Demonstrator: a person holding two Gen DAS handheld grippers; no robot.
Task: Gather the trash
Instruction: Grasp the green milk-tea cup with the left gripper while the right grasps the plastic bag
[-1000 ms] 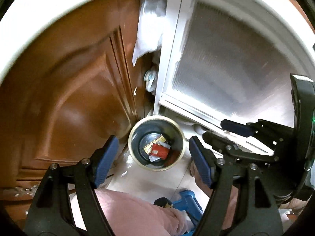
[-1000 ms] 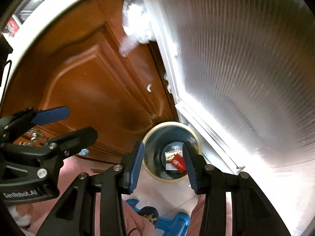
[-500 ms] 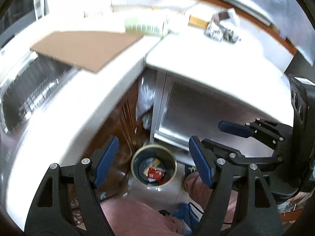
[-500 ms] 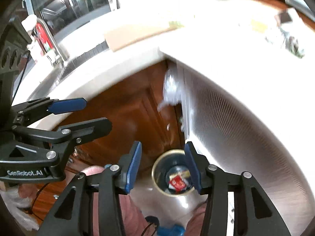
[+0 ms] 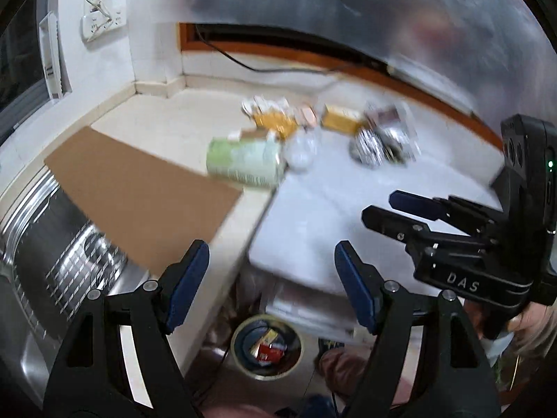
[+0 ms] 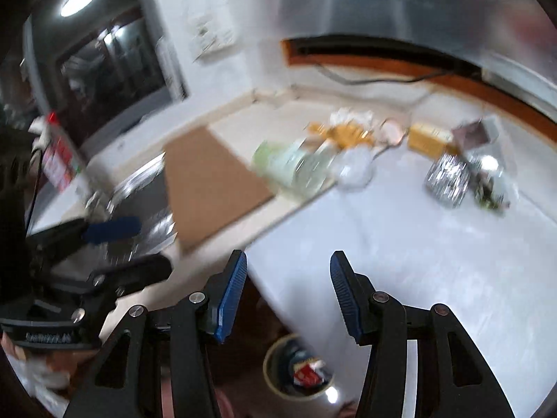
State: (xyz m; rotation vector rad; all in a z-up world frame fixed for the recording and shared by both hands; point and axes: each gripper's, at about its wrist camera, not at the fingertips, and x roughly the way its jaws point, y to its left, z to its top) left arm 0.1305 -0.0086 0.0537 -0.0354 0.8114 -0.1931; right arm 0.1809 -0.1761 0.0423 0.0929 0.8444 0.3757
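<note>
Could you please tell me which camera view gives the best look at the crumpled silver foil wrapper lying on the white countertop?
The right wrist view shows the crumpled silver foil wrapper best: it appears larger, with its crinkled surface readable despite motion blur. In the left wrist view the same wrapper looks smaller and more smeared, merging with the clear packaging beside it.

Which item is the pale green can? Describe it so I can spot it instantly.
Start at the white countertop, where litter is piled near the back wall. At the pile's left end, beside the flat brown cardboard sheet, lies the pale green cylindrical can on its side. It is the only green, round-bodied item there.
</note>
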